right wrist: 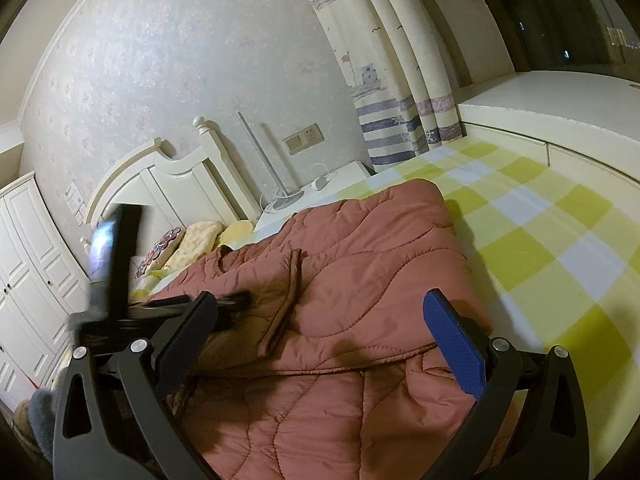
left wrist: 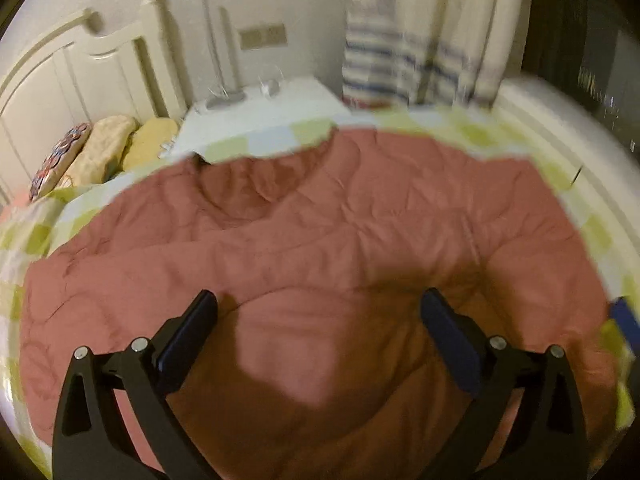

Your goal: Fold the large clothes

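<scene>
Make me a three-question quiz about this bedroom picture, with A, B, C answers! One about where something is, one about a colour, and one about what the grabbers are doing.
1. Where does the quilted jacket lie?
A. on the bed
B. on the floor
C. on a hanger

2. What colours are the checks on the bed sheet?
A. red and black
B. yellow-green and white
C. plain blue

3. How do the right gripper and left gripper stand?
A. both open, holding nothing
B. both shut on the jacket
C. one shut on a pillow

Answers:
1 A, it is spread over the checked sheet.
2 B, the squares show beside the jacket.
3 A, each wrist view shows the fingers wide apart above the fabric.
</scene>
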Tool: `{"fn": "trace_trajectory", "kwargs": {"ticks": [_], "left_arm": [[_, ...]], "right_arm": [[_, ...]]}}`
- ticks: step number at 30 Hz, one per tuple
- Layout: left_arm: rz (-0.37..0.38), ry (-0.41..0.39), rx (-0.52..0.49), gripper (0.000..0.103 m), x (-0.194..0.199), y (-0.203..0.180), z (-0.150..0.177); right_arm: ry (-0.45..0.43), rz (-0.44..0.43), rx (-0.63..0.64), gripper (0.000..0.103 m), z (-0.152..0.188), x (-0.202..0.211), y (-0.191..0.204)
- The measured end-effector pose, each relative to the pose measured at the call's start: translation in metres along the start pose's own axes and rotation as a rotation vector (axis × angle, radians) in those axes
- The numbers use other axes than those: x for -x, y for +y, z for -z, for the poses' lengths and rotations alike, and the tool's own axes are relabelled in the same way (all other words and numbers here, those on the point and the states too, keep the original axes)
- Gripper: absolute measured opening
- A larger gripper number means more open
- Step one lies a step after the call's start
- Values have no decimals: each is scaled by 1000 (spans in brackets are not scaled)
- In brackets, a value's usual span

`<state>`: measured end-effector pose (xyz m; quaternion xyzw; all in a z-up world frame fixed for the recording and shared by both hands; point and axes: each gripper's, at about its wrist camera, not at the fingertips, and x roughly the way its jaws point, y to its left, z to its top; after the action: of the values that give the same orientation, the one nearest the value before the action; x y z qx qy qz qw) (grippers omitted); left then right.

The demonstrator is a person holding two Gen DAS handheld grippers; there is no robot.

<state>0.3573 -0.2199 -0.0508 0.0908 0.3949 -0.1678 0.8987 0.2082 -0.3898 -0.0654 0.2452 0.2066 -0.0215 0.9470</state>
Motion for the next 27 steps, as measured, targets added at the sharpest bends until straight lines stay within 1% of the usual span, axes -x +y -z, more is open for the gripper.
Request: {"fn": "trace_trajectory", "kwargs": {"ticks": [1, 3, 5, 7, 9, 10, 11, 14, 16, 18, 20, 22, 23, 25, 27], "left_arm": [[-5, -30, 9, 101, 12, 6, 4], [-33, -124, 22, 101, 47, 25, 21], [-59, -157, 40, 101, 69, 44, 39], [-95, -171, 72, 101, 82, 66, 55], [-145, -167, 103, 101, 85, 91, 65], [-169, -155, 121, 101, 82, 102, 67], [-179, -130, 161, 101, 75, 117, 70], [-137, -58, 254, 101, 48, 146, 81], [-128, -41, 266, 101, 40, 149, 86], [-147, -75, 226, 101, 46, 141, 85], [-172, -81, 167, 101, 45, 130, 84], [-195, -85, 143, 101, 45, 126, 84], [-193, -86, 144, 101, 45, 127, 84], [-176, -79, 162, 101, 43, 125, 83], [-160, -78, 189, 101, 43, 130, 83]], "right_arm": [[0, 0, -1, 98, 0, 0, 0], [-3, -2, -3, 98, 0, 1, 0], [0, -2, -4, 98, 0, 0, 0], [2, -2, -2, 98, 0, -1, 0], [2, 0, 1, 98, 0, -1, 0], [2, 0, -1, 98, 0, -1, 0], [3, 2, 2, 98, 0, -1, 0], [-1, 2, 10, 98, 0, 0, 1], [-6, -7, 15, 98, 1, 1, 1], [-7, -13, 29, 98, 2, 2, 4], [-20, -10, 56, 98, 2, 5, 8], [-13, 16, 87, 98, 1, 5, 15], [2, 36, 121, 98, 1, 3, 24], [33, 48, 195, 98, 3, -1, 42], [91, 54, 278, 98, 8, -12, 64]]}}
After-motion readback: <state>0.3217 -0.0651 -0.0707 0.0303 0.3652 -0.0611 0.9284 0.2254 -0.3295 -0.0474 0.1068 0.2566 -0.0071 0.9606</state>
